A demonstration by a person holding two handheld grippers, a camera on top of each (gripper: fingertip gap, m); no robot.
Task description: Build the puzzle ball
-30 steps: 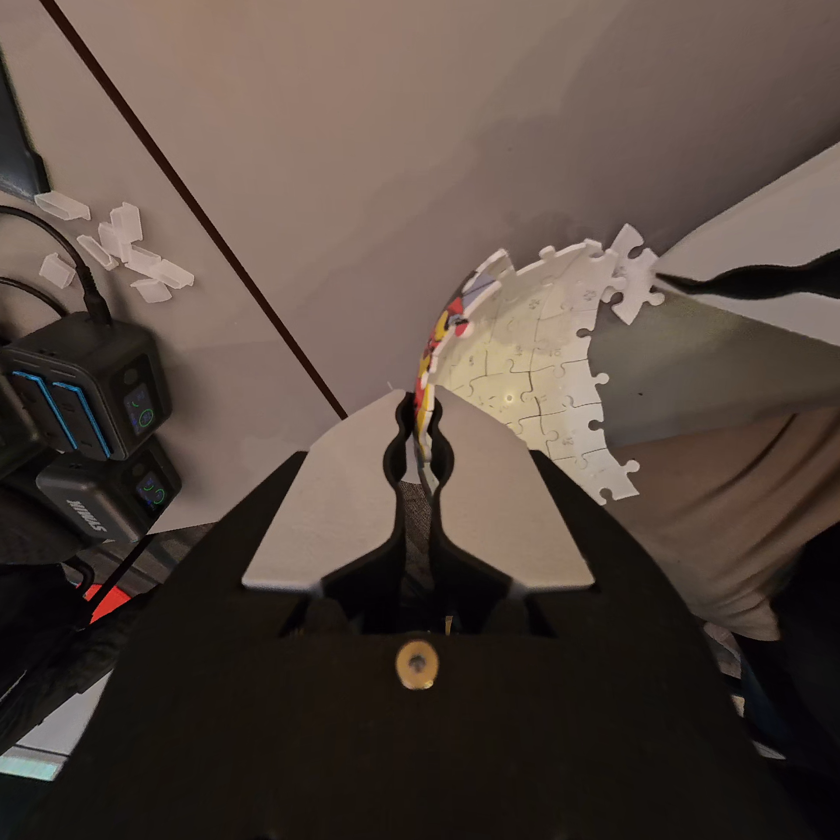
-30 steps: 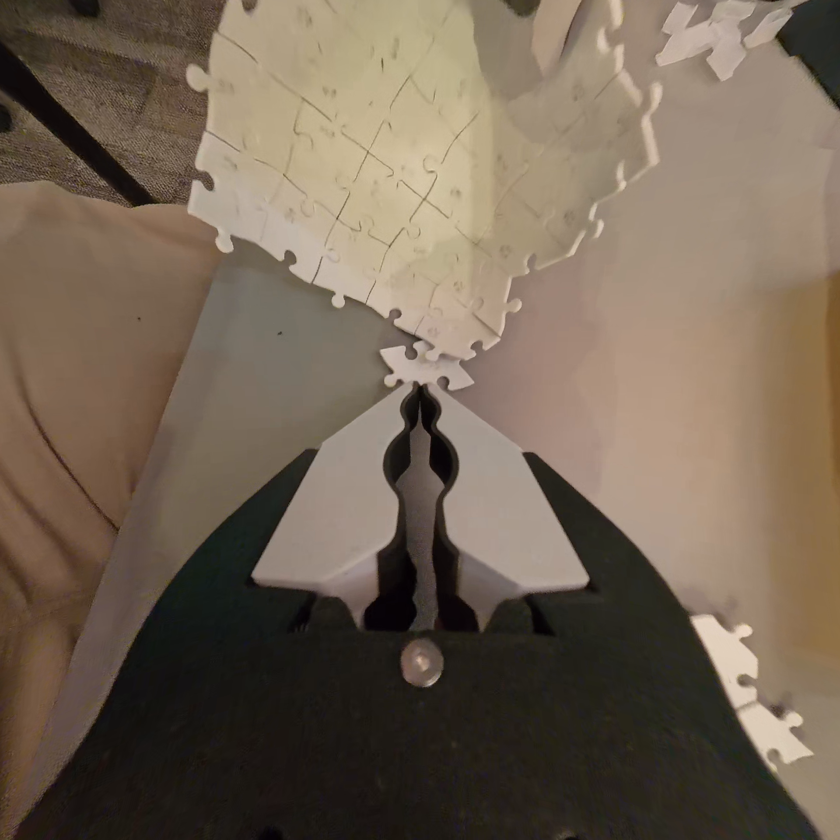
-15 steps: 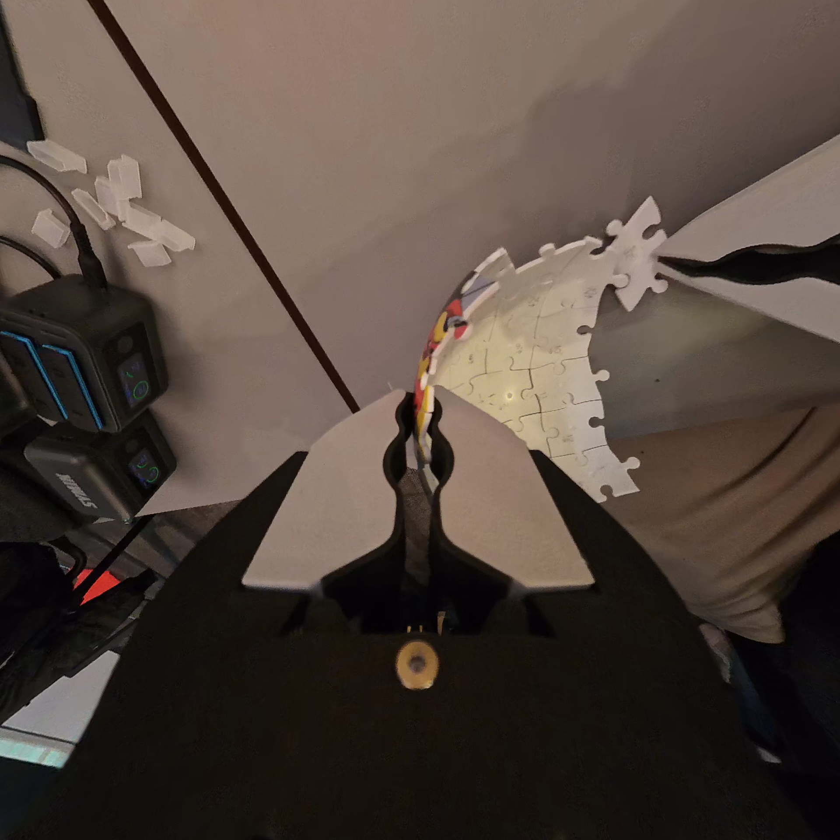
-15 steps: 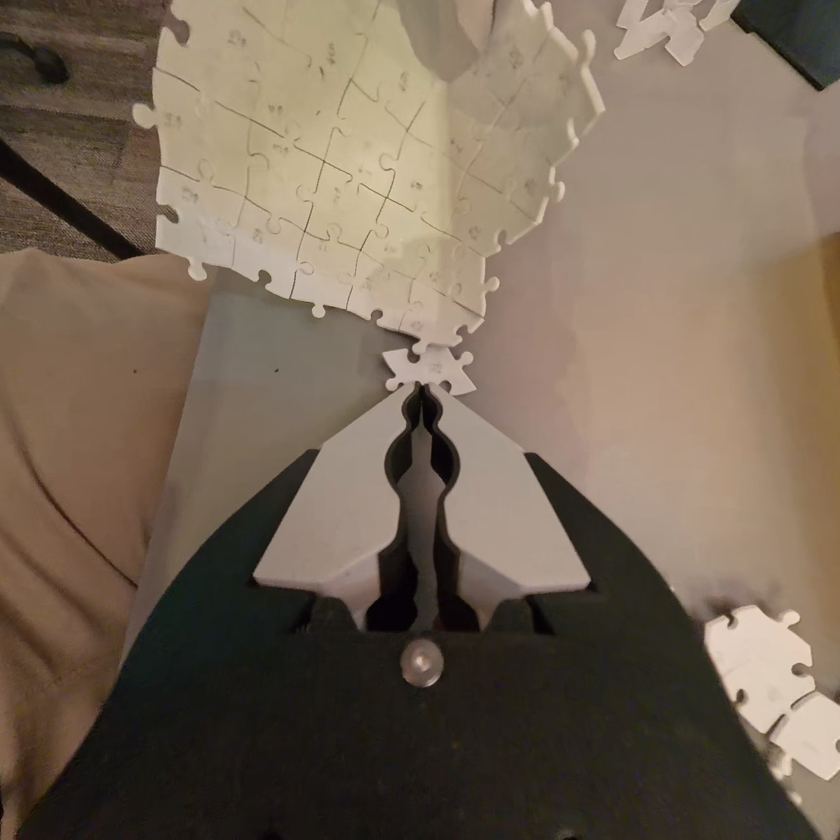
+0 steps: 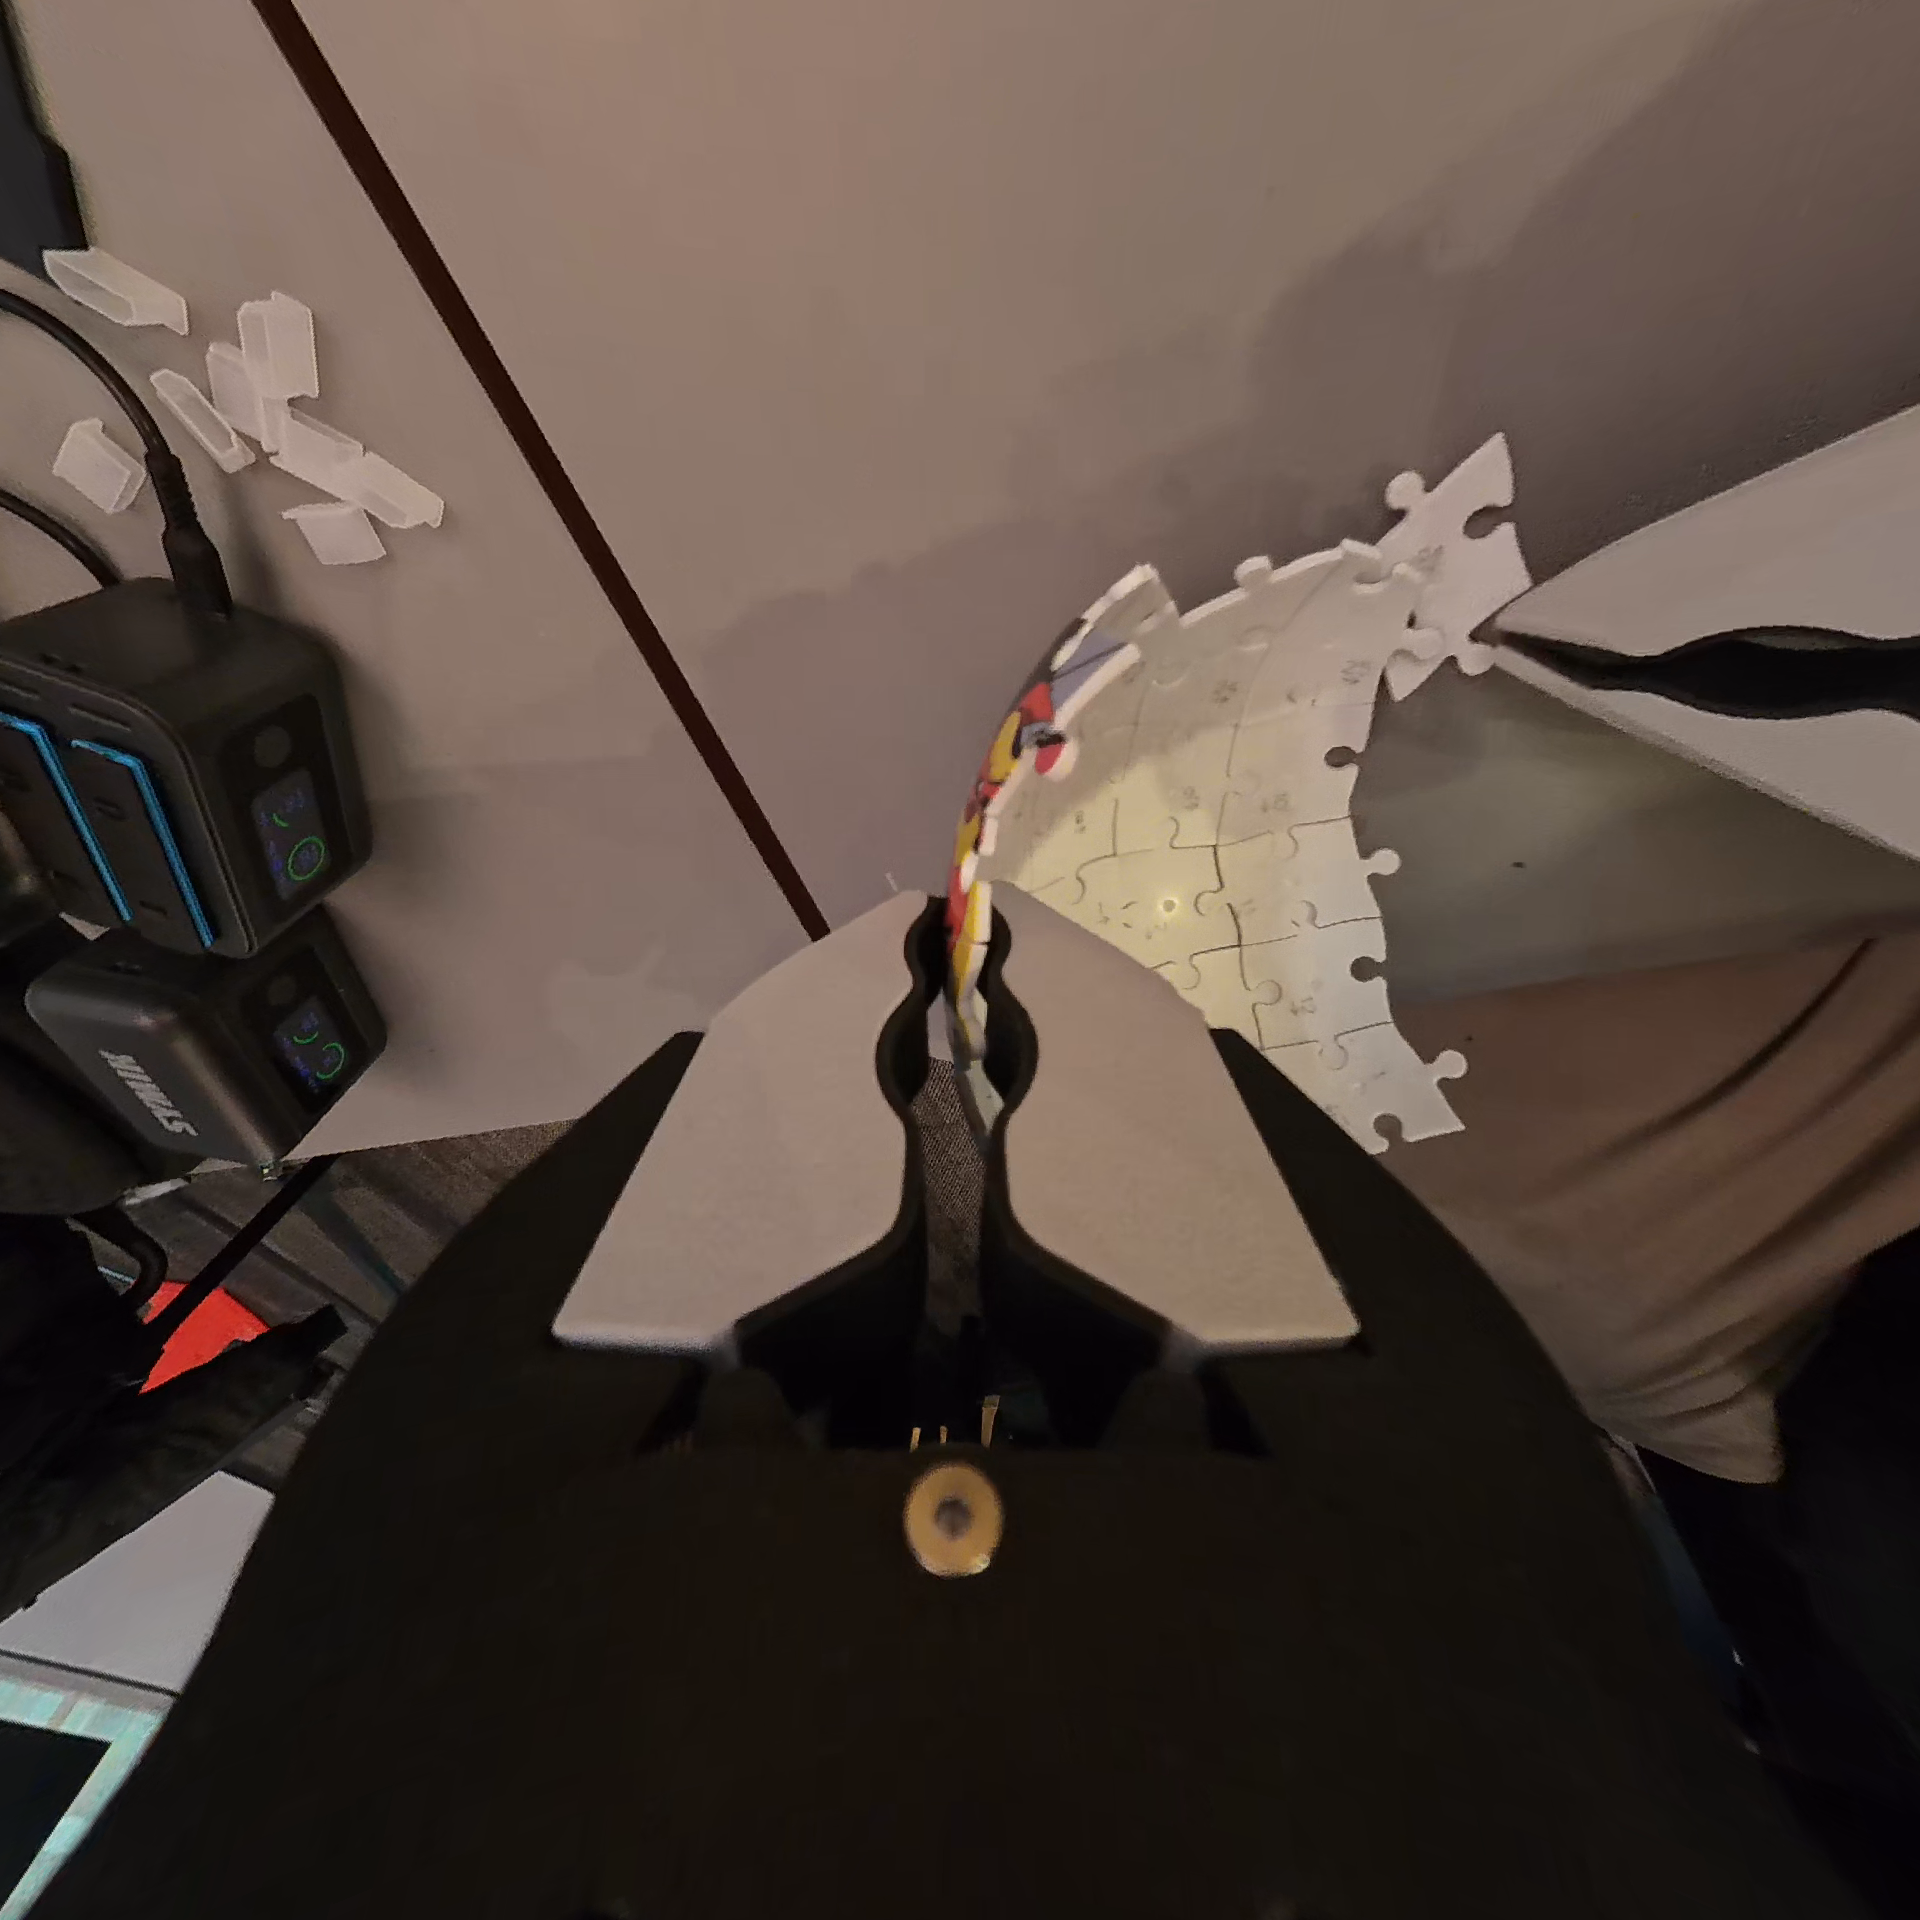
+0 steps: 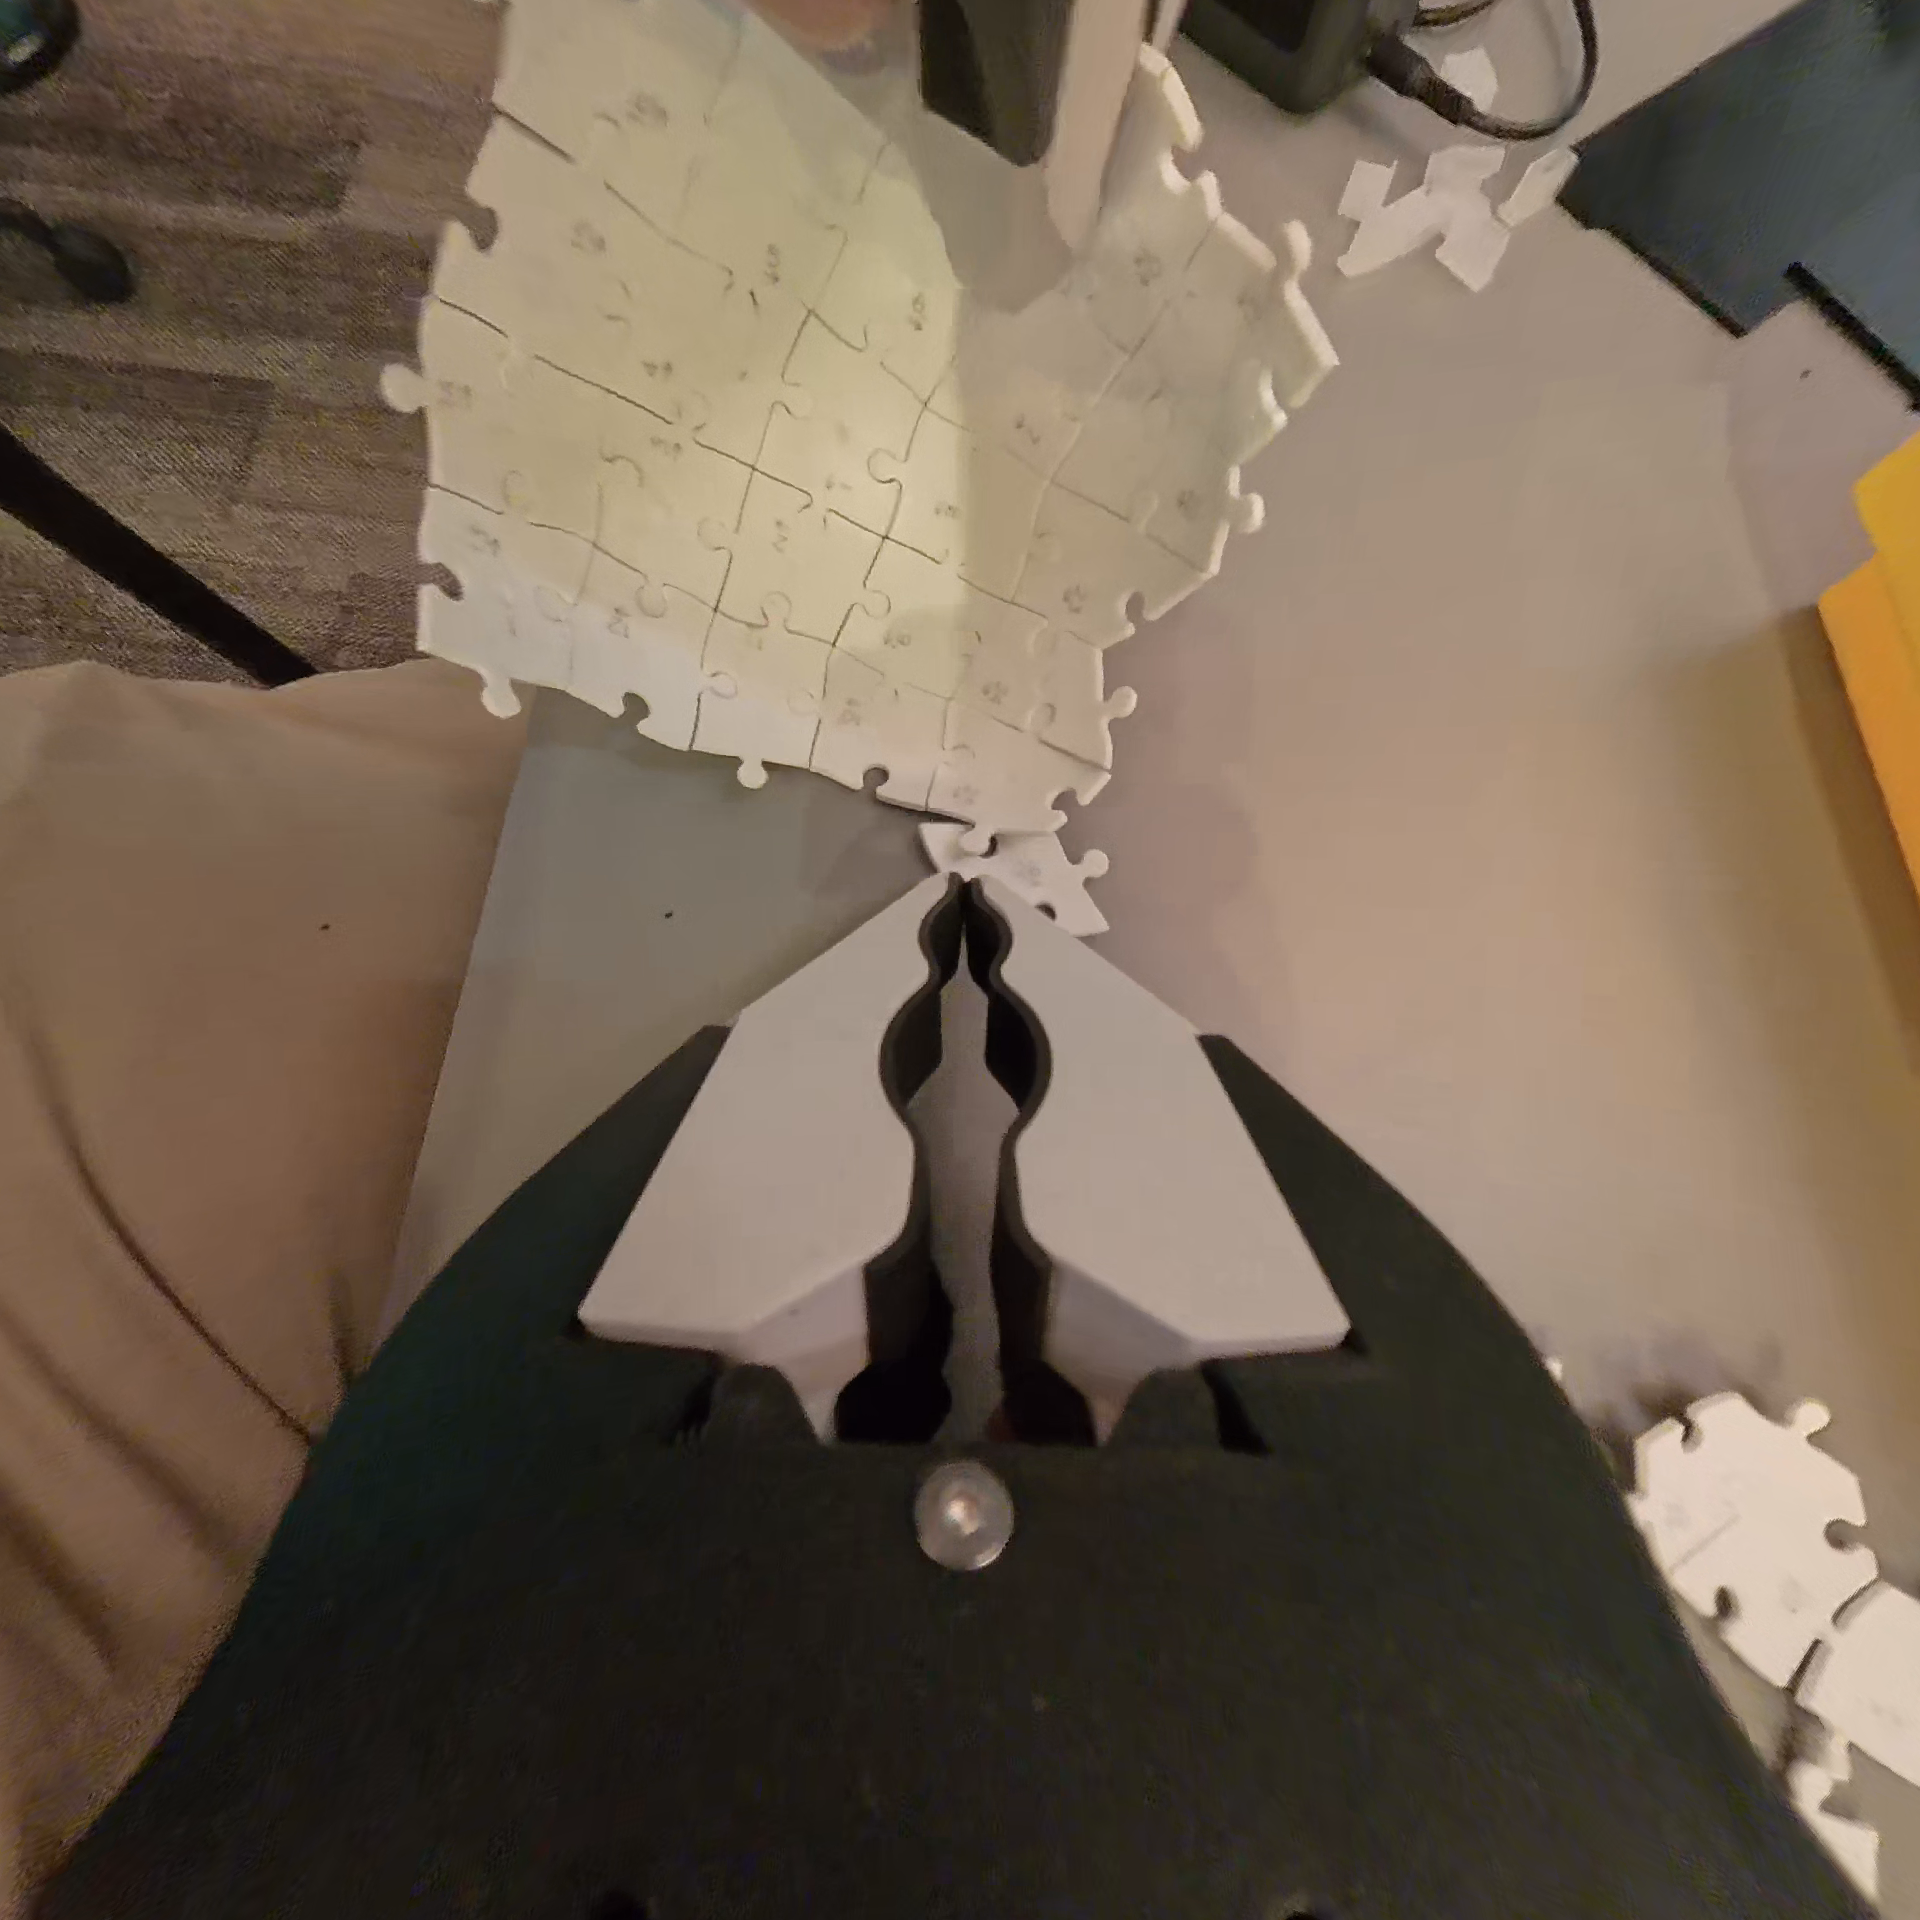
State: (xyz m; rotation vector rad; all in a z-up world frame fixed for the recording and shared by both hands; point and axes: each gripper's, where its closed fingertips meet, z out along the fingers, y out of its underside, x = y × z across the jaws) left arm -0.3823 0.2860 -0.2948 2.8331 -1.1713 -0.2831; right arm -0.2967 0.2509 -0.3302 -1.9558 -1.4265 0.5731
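Note:
The partly built puzzle ball (image 5: 1216,831) is a curved shell of joined pieces, white inside and coloured outside. My left gripper (image 5: 961,914) is shut on the shell's edge and holds it above the table. The shell's white inside fills the upper middle of the right wrist view (image 6: 831,468). My right gripper (image 6: 961,883) is shut on a single white puzzle piece (image 6: 1023,868) and holds it against the shell's near corner. In the left wrist view that piece (image 5: 1455,561) touches the shell's top right corner, with the right gripper (image 5: 1496,634) behind it.
Loose white puzzle pieces lie on the table at the far right (image 6: 1444,213) and near right (image 6: 1756,1548). Two dark power units (image 5: 197,769) with a cable and small clear plastic caps (image 5: 260,416) sit at the left. A beige sleeve (image 6: 208,1039) is beside the table edge. A yellow object (image 6: 1881,623) is at the right. The grippers' ends are close to 10 centimetres from one another.
The right gripper has brought the single piece up against the shell's corner, and the piece now sits tilted there. The left gripper still holds the shell, shifted slightly.

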